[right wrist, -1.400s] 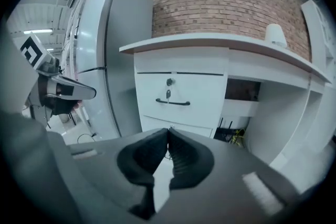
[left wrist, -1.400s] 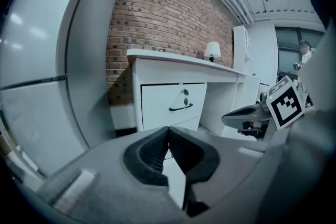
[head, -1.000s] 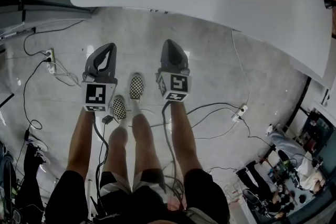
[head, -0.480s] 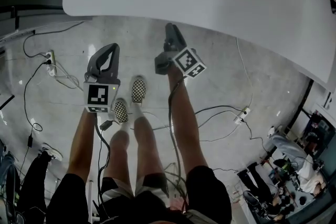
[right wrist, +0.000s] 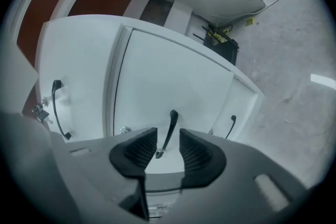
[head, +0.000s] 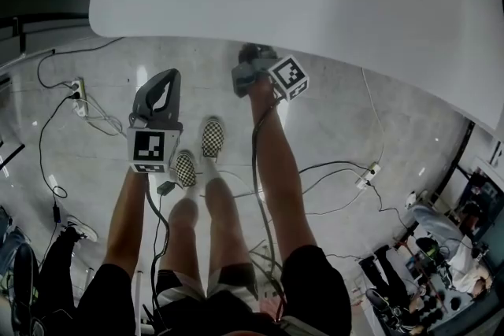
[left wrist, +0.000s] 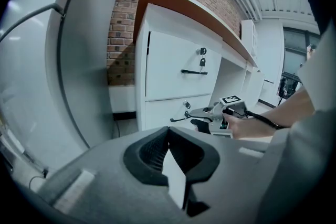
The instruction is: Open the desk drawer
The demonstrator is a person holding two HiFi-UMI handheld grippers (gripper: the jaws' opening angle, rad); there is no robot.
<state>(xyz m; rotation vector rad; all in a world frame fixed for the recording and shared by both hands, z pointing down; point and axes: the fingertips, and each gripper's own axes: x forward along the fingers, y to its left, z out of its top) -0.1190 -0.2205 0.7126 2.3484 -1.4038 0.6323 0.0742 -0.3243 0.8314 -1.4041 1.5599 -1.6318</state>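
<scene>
My right gripper lined up on the drawer handle
Its jaws, just opening, stand apart with the desk drawer handle between them, unpinched; my left gripper, well back from that handle, is pressed together.

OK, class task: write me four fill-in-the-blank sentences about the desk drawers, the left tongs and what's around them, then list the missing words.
1. The desk drawers are all ____.
2. The left tongs are ____, with nothing between them.
3. The wall beside the drawers is built of ____.
4. The person's shoes have a ____ pattern.
Missing words: closed; shut; brick; checkered.
</scene>
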